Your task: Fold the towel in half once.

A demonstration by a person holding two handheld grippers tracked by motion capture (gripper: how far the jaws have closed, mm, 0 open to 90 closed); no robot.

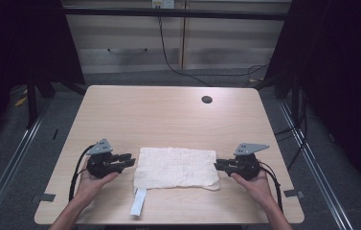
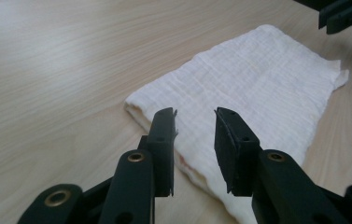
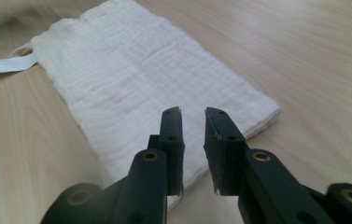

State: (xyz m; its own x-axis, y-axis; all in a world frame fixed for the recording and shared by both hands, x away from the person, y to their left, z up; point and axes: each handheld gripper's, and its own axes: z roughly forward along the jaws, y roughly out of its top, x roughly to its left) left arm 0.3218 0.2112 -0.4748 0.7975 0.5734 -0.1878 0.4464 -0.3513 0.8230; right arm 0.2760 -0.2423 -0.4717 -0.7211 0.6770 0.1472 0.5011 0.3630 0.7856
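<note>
From the high view I have the folded white cloth (image 1: 175, 167) lying flat near the front edge of the wooden table (image 1: 168, 110), between my two hands. My left gripper (image 1: 129, 160) sits just beside the cloth's left edge, pointing at it; my right gripper (image 1: 218, 165) sits just beside the right edge, pointing back the other way. A white strap (image 1: 138, 201) trails off the cloth's front left corner toward the table edge.

From up there I cannot read the gap of either pair of jaws (they are small and dark). The gripper views settle it. In the left gripper view the left gripper (image 2: 195, 122) has its jaws parted with a clear gap, nothing between them, hovering over the near edge of the cloth (image 2: 257, 84); the right gripper's black jaws (image 2: 346, 14) peek in at the top right corner. In the right gripper view the right gripper (image 3: 193, 119) also stands parted, a narrower gap, empty, above the cloth's (image 3: 131, 79) short edge, where the stacked layers of the fold show. The strap (image 3: 5, 65) lies at the far left there.
</note>
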